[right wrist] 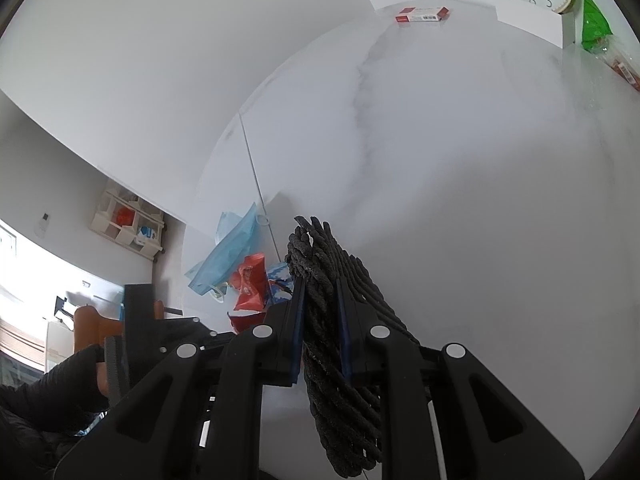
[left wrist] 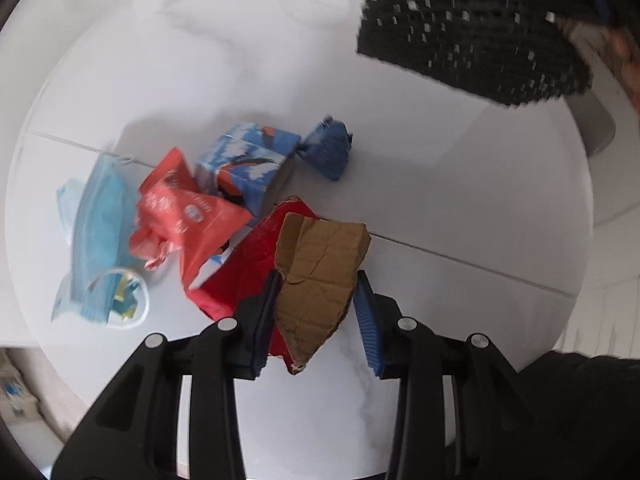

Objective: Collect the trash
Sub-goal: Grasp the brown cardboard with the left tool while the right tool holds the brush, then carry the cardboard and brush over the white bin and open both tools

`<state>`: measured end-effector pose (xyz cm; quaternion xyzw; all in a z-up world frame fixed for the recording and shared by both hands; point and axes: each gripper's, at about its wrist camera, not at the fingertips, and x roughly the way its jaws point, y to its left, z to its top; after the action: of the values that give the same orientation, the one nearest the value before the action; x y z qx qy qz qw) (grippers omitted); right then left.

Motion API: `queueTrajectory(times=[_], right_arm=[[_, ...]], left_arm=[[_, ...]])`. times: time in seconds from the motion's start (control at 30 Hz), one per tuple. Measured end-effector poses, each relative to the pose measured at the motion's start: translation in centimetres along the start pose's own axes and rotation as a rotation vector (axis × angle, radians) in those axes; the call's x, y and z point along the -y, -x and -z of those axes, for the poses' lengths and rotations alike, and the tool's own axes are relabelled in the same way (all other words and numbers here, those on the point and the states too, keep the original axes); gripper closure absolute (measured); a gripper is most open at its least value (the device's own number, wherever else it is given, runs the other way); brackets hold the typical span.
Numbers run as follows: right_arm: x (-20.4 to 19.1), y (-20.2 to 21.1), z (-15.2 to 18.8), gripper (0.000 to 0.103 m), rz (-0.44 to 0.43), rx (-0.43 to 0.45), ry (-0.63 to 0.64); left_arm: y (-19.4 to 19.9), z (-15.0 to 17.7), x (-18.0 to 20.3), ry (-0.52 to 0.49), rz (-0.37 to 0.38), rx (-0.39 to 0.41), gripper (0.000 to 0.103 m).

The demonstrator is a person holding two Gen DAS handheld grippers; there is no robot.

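On the white marble table [left wrist: 400, 168], the trash is lying in a cluster: from the left, a blue face mask [left wrist: 96, 236], a crumpled red wrapper [left wrist: 188, 216], a blue-and-white carton [left wrist: 248, 164] and a twisted blue wrapper [left wrist: 330, 148]. The left gripper [left wrist: 316, 304] is closing its blue pads onto a torn piece of brown cardboard [left wrist: 320, 280] just in front of the pile. The right gripper [right wrist: 320, 312] is clamping tight on a black woven basket [right wrist: 332, 360], which is hanging above the table to the right.
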<state>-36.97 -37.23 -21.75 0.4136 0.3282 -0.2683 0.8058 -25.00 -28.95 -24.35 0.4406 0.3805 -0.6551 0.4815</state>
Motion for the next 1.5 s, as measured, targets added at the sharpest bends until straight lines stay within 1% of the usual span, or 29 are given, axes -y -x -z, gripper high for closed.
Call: queueTrajectory(times=[0.1,0.2,0.3,0.33,0.4,0.47,0.5,0.53,0.6,0.63,0.73,0.8,0.83,0.87,0.9,0.93,0.97,1.03,1.07,1.1,1.17,1.2,1.27,1.3,1.33,1.4,1.43,1.47,1.5], right_arm=[[-1.2,0.3,0.0,0.087,-0.004,0.002,0.022],[-3.6,0.6,0.3,0.087,-0.018,-0.001,0.059],[-7.3,0.4,1.0,0.087,-0.056,-0.02,0.119],[-9.0,0.1,1.5,0.087,-0.076,-0.034,0.148],[-11.9,-0.7,2.3,0.087,-0.121,-0.062,0.191],[-15.5,-2.0,3.5,0.087,-0.172,-0.103,0.241],[-16.8,-2.5,3.9,0.087,-0.186,-0.117,0.257],[-19.1,-3.5,4.8,0.087,-0.208,-0.144,0.285],[-21.7,-4.6,5.6,0.087,-0.23,-0.176,0.315],[-23.4,-5.4,6.4,0.087,-0.242,-0.2,0.335],[-27.4,-7.5,8.2,0.087,-0.255,-0.258,0.376],[-29.3,-8.7,9.2,0.087,-0.253,-0.289,0.389],[-30.6,-9.4,9.8,0.087,-0.25,-0.307,0.399],[-31.4,-9.9,10.2,0.087,-0.248,-0.318,0.405],[-32.2,-10.3,10.7,0.087,-0.243,-0.326,0.411],[-33.1,-10.9,11.2,0.087,-0.234,-0.333,0.421],[-33.7,-11.3,11.5,0.087,-0.227,-0.336,0.429],[-35.0,-12.0,12.3,0.087,-0.204,-0.338,0.451],[-35.5,-12.4,12.5,0.086,-0.193,-0.337,0.466],[-36.2,-13.0,13.0,0.086,-0.175,-0.336,0.49],[-36.9,-13.7,13.7,0.086,-0.167,-0.341,0.519],[-37.3,-14.2,14.2,0.086,-0.159,-0.344,0.538],[-38.0,-15.7,15.6,0.085,-0.152,-0.36,0.581],[-38.1,-16.6,16.3,0.085,-0.146,-0.372,0.597],[-38.4,-18.1,17.4,0.084,-0.15,-0.391,0.61],[-38.5,-20.6,19.2,0.08,-0.152,-0.43,0.623],[-38.6,-21.9,19.9,0.068,-0.152,-0.447,0.628],[-38.5,-23.4,20.9,0.049,-0.139,-0.463,0.633],[-38.5,-24.7,21.9,0.038,-0.119,-0.474,0.64]], left_arm=[[2.2,1.3,-0.5,0.051,0.004,0.048,0.067],[5.4,3.8,-1.5,0.117,-0.002,0.104,0.067],[9.2,7.6,-3.5,0.215,-0.035,0.151,0.066],[10.5,9.4,-4.3,0.259,-0.064,0.162,0.066],[11.9,12.4,-5.9,0.328,-0.105,0.165,0.066],[12.6,16.3,-8.5,0.419,-0.145,0.148,0.065],[12.5,17.8,-9.3,0.452,-0.156,0.137,0.065],[12.2,20.0,-10.7,0.504,-0.164,0.117,0.065],[11.4,23.0,-12.3,0.568,-0.168,0.096,0.065],[10.6,24.8,-13.4,0.6,-0.165,0.078,0.064],[7.3,29.3,-16.4,0.688,-0.155,0.018,0.058],[5.3,32.0,-18.3,0.765,-0.107,-0.014,0.052],[4.5,33.2,-19.1,0.809,-0.075,-0.021,0.046],[3.9,33.9,-19.6,0.839,-0.056,-0.025,0.04],[3.5,34.8,-20.0,0.871,-0.04,-0.023,0.038],[3.4,35.5,-20.4,0.893,-0.035,-0.018,0.033],[3.5,36.0,-20.6,0.909,-0.043,-0.02,0.023],[4.3,36.9,-21.3,0.936,-0.112,-0.044,0.014],[5.2,37.5,-21.5,0.956,-0.145,-0.034,0.012],[6.5,38.2,-21.7,0.985,-0.169,-0.008,0.011],[9.0,39.1,-22.0,1.039,-0.219,0.032,0.008],[10.6,39.7,-21.8,1.056,-0.244,0.046,0.008],[14.6,41.5,-21.8,1.099,-0.316,0.09,0.008],[15.8,41.8,-21.7,1.111,-0.342,0.097,0.008],[17.3,42.3,-21.7,1.124,-0.383,0.104,0.008],[19.4,43.2,-21.7,1.138,-0.431,0.118,0.008],[20.3,43.5,-21.5,1.148,-0.463,0.12,0.008],[21.0,43.7,-21.4,1.156,-0.491,0.123,0.008],[21.7,43.9,-21.3,1.162,-0.509,0.127,0.008]])
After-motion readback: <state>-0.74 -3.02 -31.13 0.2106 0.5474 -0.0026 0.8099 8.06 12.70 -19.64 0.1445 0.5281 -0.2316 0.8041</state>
